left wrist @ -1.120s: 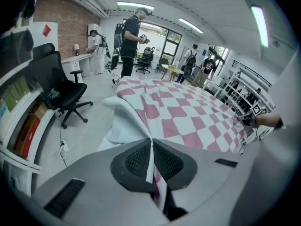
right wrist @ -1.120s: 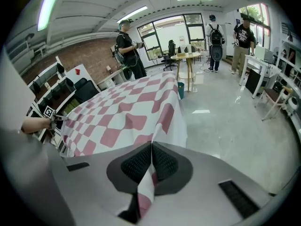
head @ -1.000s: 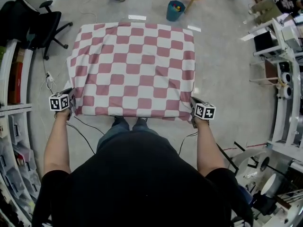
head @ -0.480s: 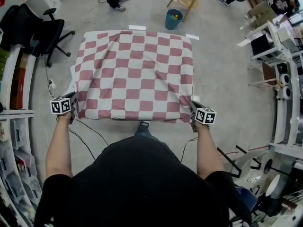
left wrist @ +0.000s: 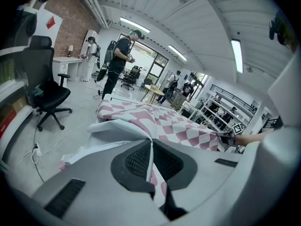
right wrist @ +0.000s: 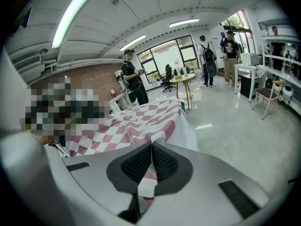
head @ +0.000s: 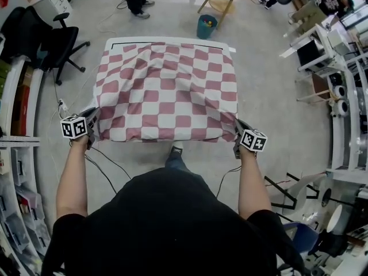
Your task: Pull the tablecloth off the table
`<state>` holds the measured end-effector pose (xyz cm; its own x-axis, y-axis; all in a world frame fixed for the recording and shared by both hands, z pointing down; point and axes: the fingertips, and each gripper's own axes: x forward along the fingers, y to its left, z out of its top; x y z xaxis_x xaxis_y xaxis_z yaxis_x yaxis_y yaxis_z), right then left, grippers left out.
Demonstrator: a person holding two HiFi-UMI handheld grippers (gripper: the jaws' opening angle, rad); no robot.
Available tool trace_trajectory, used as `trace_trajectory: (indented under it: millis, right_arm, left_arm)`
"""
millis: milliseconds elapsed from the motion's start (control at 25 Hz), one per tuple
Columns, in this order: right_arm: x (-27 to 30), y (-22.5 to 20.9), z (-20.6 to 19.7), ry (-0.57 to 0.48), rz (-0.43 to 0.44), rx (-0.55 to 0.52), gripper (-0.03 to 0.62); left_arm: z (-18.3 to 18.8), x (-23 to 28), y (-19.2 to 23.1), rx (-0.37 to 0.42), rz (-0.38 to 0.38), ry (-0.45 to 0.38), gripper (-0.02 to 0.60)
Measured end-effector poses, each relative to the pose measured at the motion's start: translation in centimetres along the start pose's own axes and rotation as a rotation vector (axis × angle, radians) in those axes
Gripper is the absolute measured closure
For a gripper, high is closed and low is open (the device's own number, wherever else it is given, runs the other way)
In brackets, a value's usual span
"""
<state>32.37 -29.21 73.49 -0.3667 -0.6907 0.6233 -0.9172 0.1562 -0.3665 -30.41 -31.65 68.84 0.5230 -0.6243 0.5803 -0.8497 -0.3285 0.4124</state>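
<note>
Standing at the near edge. The left gripper has its fingers clamped on the near-left corner of the checked tablecloth. The right gripper is clamped on the near-right corner the same way. I hold both corners level so the cloth slides straight toward me without skewing. It covers most of the worktop, with only the far rim bare. Creases fan from each grip, so I judge it taut.

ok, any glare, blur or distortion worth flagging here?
Head view: heavy fisheye, shelves bow at the edges, tablecloth sharp. Left gripper view: dark vignette, ceiling light blown out. Right gripper view: same vignette, ceiling tube glaring.
</note>
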Motion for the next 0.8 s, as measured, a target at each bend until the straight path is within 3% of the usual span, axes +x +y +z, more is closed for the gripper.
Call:
trace_trajectory:
  millis: [400, 800]
  right_arm:
    - [-5.1, 4.1, 4.1, -0.111, 0.0, 0.001, 0.565]
    - [-15.3, 11.0, 2.6, -0.243, 0.004, -0.077, 0.565]
  left_arm:
    - [3.5, -4.6, -2.2, 0.0, -0.09, -0.057, 0.558]
    - [1.8, -14.1, -7.3, 0.047, -0.152, -0.131, 0.558]
